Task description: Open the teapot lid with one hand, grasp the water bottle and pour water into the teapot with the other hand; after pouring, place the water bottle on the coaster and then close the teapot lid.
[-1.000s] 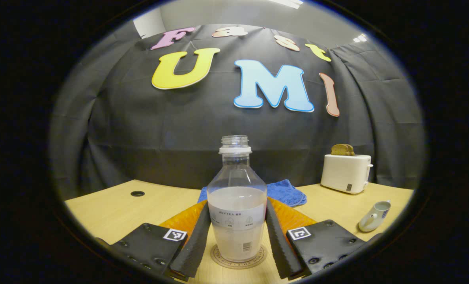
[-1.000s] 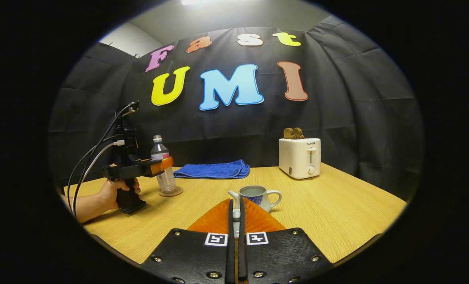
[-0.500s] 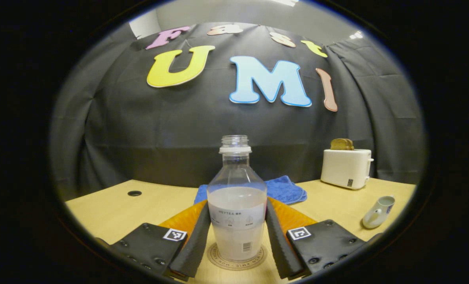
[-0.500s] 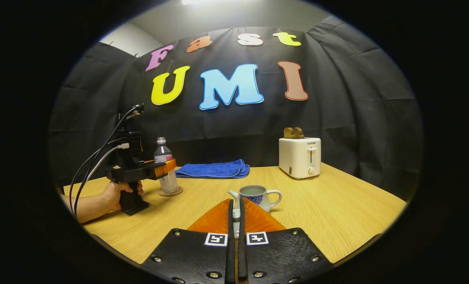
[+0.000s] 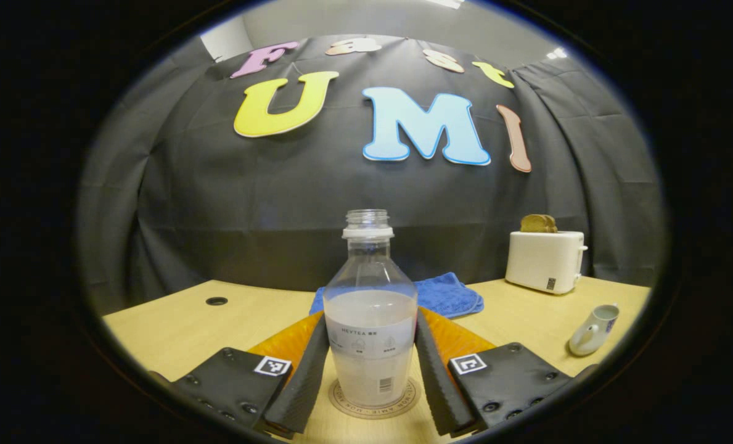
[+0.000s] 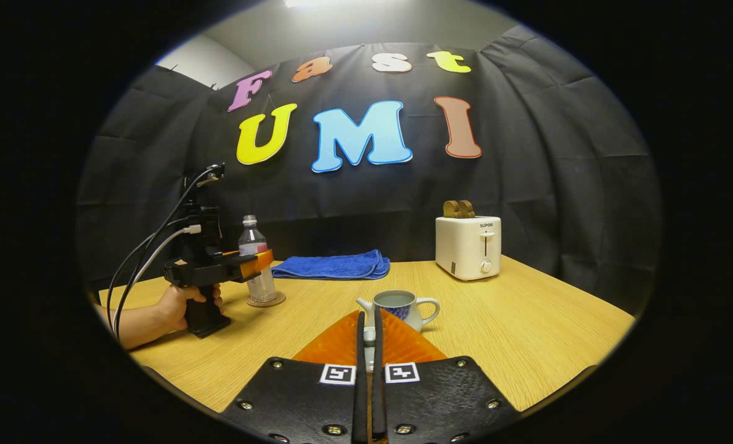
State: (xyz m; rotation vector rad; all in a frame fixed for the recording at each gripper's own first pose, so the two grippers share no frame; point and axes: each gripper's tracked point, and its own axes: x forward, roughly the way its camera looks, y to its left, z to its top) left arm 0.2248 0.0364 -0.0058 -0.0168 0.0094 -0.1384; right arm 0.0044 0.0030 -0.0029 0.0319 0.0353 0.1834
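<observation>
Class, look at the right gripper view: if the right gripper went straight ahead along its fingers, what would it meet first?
Most likely the open teapot, directly ahead of the right gripper on the table; how far is unclear.

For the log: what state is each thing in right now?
water bottle: uncapped, upright on coaster, part full
teapot: lid off, water inside
left hand-held gripper: fingers flank the bottle; contact unclear
right hand-held gripper: shut on a small white piece, likely the lid
toaster: bread up
</observation>
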